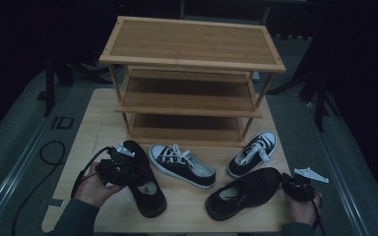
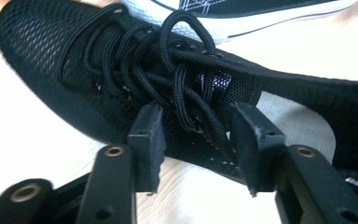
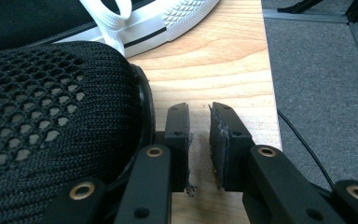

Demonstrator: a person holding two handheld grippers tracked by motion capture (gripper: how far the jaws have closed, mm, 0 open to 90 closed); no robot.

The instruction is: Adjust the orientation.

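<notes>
The left gripper (image 2: 196, 135) is held wide over the left mesh shoe's (image 2: 74, 70) laces. The right gripper (image 3: 199, 140), jaws narrow and empty, is set at the right mesh shoe's (image 3: 51, 116) three o'clock.

Left gripper (image 2: 196, 135) gapes wide; right gripper (image 3: 199, 140) nearly closed (slim gap).

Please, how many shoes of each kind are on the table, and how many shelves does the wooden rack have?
Black mesh shoes: 2, one at the left gripper and one beside the right gripper
Black-and-white sneakers: 2
Wooden rack: 1, with 3 shelves
Total: 4 shoes and 1 rack, 5 things
</notes>
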